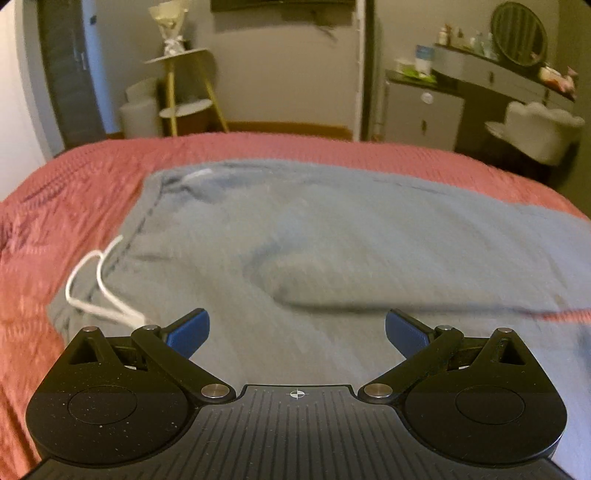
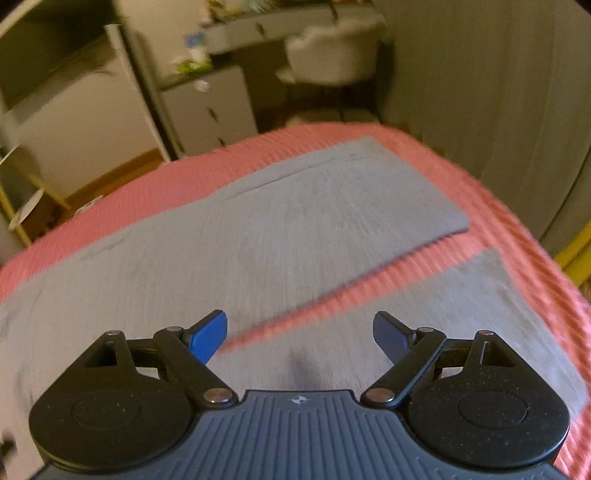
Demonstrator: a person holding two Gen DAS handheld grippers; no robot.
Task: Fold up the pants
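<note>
A red ribbed bedspread [image 1: 92, 177] covers the bed, with a two-tier round side table [image 1: 184, 81], a white drawer cabinet [image 1: 421, 114], a white chair [image 1: 535, 129] and an oval mirror [image 1: 519, 35] beyond it.

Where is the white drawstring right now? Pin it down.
In the left wrist view, the white drawstring loops off the grey pants' waistband at lower left, partly on the pink bedspread, beside the tool's left finger.

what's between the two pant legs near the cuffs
A bare strip of the pink bedspread separates the two grey pant legs, seen in the right wrist view.
</note>
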